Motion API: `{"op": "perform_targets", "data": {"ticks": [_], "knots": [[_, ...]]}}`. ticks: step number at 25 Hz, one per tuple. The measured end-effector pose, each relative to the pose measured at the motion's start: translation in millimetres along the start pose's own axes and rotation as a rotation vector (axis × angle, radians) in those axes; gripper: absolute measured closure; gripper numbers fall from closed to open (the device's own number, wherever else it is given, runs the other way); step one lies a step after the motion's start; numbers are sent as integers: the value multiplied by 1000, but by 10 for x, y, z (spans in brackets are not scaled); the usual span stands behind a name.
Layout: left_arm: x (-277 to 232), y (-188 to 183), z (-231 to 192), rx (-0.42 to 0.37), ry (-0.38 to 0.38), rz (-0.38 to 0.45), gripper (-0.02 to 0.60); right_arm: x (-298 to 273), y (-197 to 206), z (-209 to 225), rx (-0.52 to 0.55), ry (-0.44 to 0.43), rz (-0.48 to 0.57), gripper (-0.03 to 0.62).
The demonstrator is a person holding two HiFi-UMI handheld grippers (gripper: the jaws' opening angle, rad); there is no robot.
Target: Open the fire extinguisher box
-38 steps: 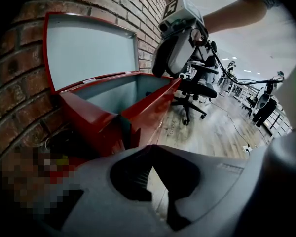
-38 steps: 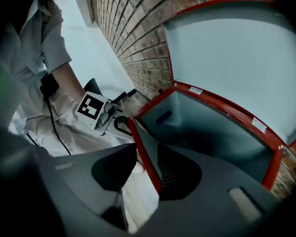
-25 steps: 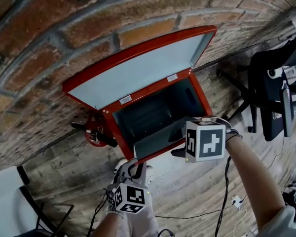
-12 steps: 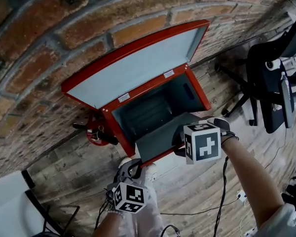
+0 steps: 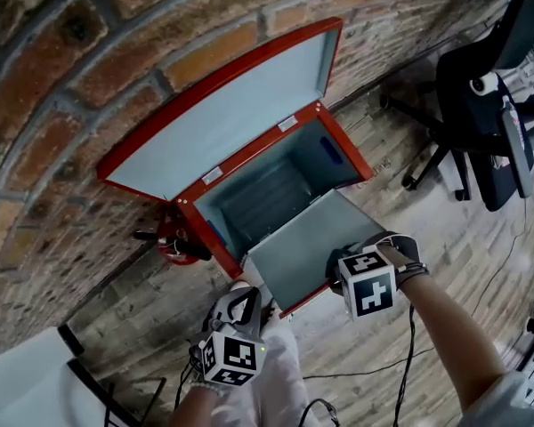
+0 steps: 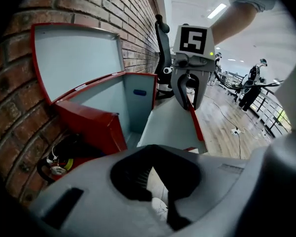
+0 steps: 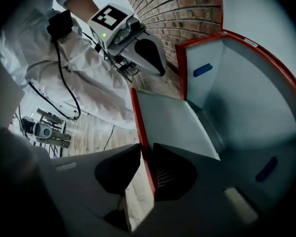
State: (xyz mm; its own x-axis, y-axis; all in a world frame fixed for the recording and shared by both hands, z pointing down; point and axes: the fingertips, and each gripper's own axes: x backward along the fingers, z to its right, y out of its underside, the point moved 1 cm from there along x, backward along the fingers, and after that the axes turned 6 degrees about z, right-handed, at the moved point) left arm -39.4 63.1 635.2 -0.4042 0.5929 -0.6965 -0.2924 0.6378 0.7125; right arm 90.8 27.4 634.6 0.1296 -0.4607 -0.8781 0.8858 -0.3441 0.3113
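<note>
Front panel (image 5: 307, 243) of fire extinguisher box (image 5: 325, 154) is hanging lower than before | right gripper (image 7: 144, 174) jaws, just closing, are clamping its red edge; left gripper (image 6: 155, 181) jaws are standing slightly apart, empty, near it

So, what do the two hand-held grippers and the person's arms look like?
Both the left hand-held gripper and the right hand-held gripper have grey bodies with dark jaws and a white cube of black square markers. Thin black cables run from them. The sleeves are white.
</note>
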Motion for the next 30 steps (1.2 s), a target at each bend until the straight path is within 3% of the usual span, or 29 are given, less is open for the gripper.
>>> {"op": "perform_targets", "data": {"ticks": [15, 30], "knots": [[-518, -89, 408, -74, 120, 15, 580, -881, 529, -303, 82, 210, -30, 505], [-1122, 124, 468, -149, 199, 2, 578, -1986, 1001, -17, 31, 372, -101, 520]]}}
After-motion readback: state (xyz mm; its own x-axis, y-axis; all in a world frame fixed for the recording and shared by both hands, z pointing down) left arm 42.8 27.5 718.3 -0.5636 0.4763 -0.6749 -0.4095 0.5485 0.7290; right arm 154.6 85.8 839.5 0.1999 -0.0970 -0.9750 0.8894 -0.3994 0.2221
